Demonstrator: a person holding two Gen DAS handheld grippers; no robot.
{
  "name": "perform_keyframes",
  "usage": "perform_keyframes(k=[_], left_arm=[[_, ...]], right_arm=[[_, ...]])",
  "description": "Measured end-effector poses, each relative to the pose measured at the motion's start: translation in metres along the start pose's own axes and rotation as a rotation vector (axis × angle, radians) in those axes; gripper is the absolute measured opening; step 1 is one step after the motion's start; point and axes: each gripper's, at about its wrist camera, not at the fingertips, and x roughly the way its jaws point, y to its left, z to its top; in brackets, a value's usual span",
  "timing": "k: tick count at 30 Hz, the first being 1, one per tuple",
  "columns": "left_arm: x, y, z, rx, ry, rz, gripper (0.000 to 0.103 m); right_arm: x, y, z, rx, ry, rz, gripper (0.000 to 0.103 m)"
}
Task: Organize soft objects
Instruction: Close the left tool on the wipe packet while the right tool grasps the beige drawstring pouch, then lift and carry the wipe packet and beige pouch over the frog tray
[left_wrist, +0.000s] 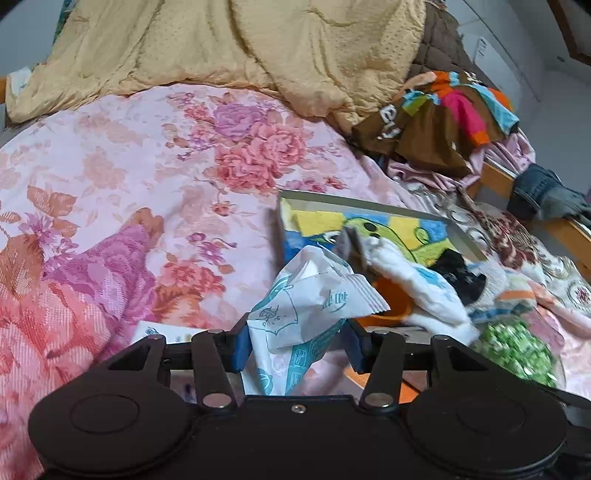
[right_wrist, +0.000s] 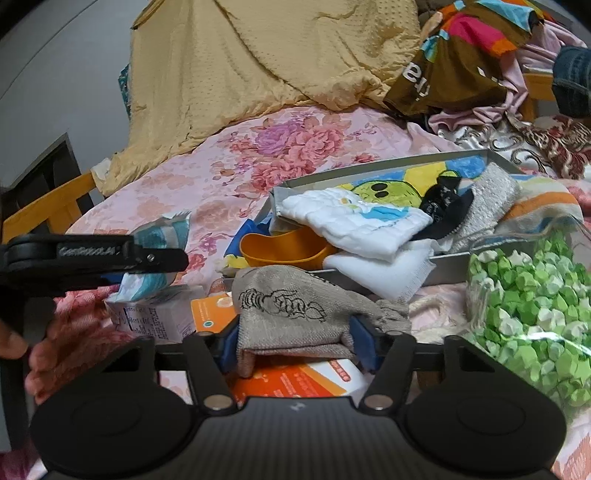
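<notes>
L gripper (left_wrist: 297, 341) clamps tissue pack (left_wrist: 310, 295); R gripper (right_wrist: 295, 341) (cloth (right_wrist: 291, 314))

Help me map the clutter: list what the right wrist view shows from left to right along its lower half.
Black left gripper holding a white-and-teal packet → white printed carton → grey drawn-on cloth pouch in the right gripper → clear bag of green and white paper stars.

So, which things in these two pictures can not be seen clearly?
- Orange printed box, right wrist view: mostly hidden by the grey embroidered cloth pouch and the right claw.
- Orange plastic bowl, left wrist view: covered by the white-teal crinkled plastic packet.
</notes>
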Motion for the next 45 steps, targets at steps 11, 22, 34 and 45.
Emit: perform_keyframes(k=[11,22,34,45], left_arm=[[-0.029,-0.034,-0.014,-0.009,0.008,-0.018,0.052],[-0.082,-0.069,-0.02,-0.026,-0.031,-0.053,0.051],[-0.114,-0.107,-0.01,0.087,-0.037,-0.111,0.051],[-0.04,-0.133,0.046,0.104,-0.084,-0.126,0.051]], right_arm=[[-0.018,-0.015,0.003,0.072,0.008,0.024,0.029],[-0.092,-0.025,0.006,0.085,-0.059,0.073,0.019],[-0.174,-0.029,0.022,0.005,-0.17,0.024,0.019],[-0.144,-0.066,0.1,-0.063,-0.345,-0.036,0.019]])
